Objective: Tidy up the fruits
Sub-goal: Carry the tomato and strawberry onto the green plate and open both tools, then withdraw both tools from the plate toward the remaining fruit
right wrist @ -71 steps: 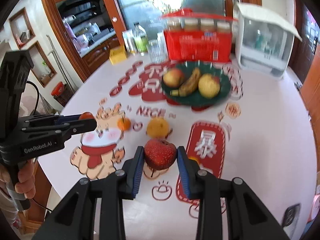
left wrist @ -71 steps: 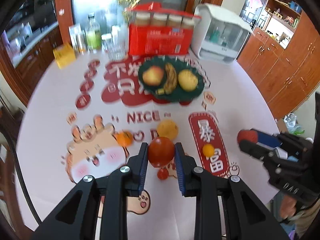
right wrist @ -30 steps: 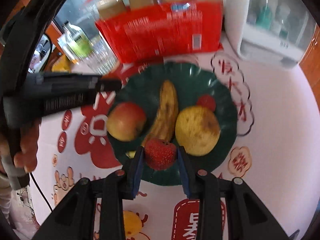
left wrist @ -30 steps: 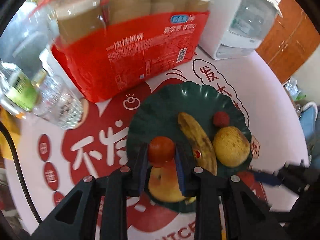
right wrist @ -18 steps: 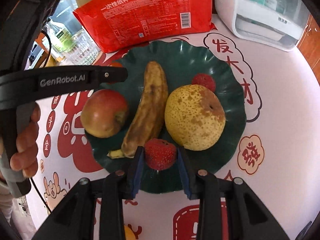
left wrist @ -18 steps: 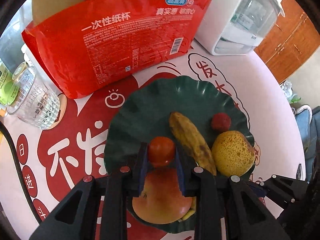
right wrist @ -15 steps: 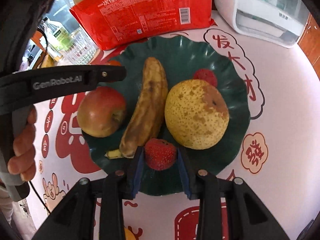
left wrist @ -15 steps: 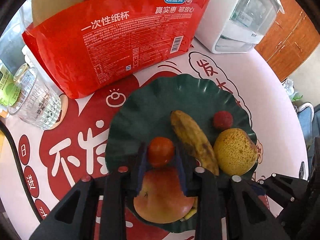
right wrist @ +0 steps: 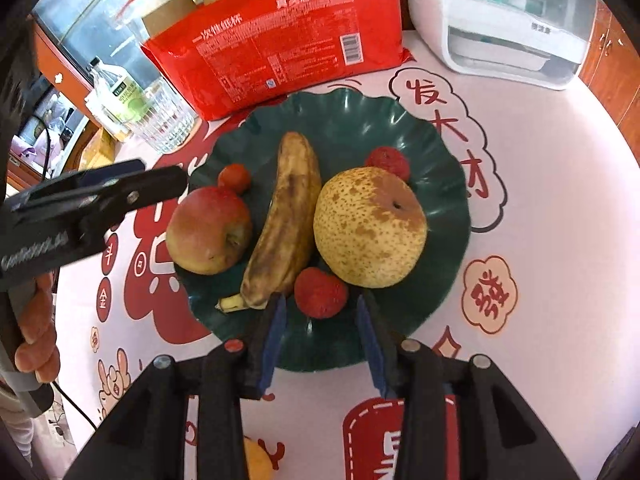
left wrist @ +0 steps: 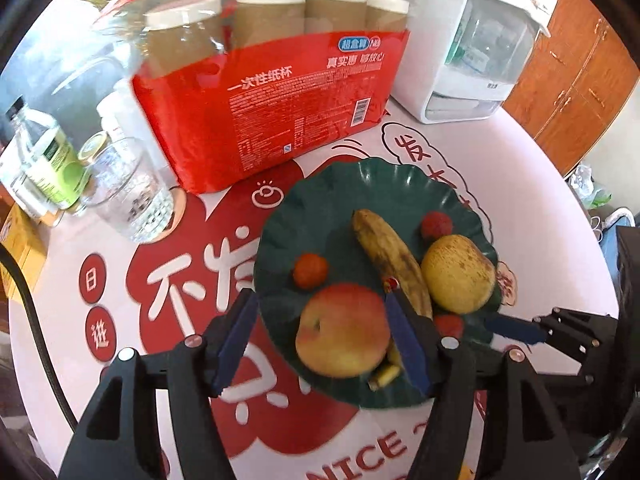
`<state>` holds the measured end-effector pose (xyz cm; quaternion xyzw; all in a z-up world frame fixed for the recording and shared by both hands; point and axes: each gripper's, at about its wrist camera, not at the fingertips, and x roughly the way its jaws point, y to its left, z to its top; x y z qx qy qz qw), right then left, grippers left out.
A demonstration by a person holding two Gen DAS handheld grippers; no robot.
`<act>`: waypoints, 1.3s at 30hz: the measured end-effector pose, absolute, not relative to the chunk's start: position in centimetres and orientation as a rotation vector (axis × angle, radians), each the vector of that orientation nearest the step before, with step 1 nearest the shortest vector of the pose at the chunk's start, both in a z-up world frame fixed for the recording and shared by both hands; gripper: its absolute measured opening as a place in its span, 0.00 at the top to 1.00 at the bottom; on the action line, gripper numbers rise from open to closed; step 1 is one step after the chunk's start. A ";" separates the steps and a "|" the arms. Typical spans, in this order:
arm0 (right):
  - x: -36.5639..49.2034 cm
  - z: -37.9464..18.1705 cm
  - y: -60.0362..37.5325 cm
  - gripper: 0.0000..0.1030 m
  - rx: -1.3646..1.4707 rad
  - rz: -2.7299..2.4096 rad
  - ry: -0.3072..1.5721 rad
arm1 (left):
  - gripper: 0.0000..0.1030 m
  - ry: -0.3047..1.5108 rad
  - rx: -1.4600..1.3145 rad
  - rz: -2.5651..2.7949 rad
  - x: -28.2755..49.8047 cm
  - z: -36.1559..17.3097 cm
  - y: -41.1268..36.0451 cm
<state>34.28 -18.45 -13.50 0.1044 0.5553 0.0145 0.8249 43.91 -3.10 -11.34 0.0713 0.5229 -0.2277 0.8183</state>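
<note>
A dark green plate (right wrist: 444,152) was seen on the desk (right wrist: 560,200), just in front of a red pack of paper cups (right wrist: 280,40). On the plate, a spotted banana (right wrist: 288,216) lay at the centre, with an apple (right wrist: 208,232) at its 9 o'clock and a pear (right wrist: 368,228) at its 3 o'clock. A small tomato (right wrist: 234,178) rested on the plate at 11 o'clock from the apple, apart from the left tool (left wrist: 320,344), whose jaws had just been opening and were seen wide, with the apple framed between them but not pressed. A red strawberry (right wrist: 320,292) lay at 6 o'clock on the plate, touching the banana and the pear; the right tool (right wrist: 320,336) had just been opening, and its narrow gap was seen clear of the berry. A second red berry (right wrist: 388,162) sat at 12 o'clock from the pear. A glass (left wrist: 128,196) stood at 9 o'clock from the pack.
</note>
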 end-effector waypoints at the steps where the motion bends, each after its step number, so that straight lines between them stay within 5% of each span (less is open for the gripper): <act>1: 34.1 -13.3 -18.5 0.63 0.221 0.033 1.176 | 0.36 1.114 0.143 -0.482 43.5 -10.9 -2.8; 21: 22.6 -5.6 -19.5 0.62 0.194 0.133 1.035 | 0.25 0.986 0.091 -0.292 26.7 -1.9 2.0; 39: 14.3 -4.8 -21.3 0.54 0.131 0.153 1.017 | 0.24 1.039 -0.064 -0.106 14.9 -5.9 4.7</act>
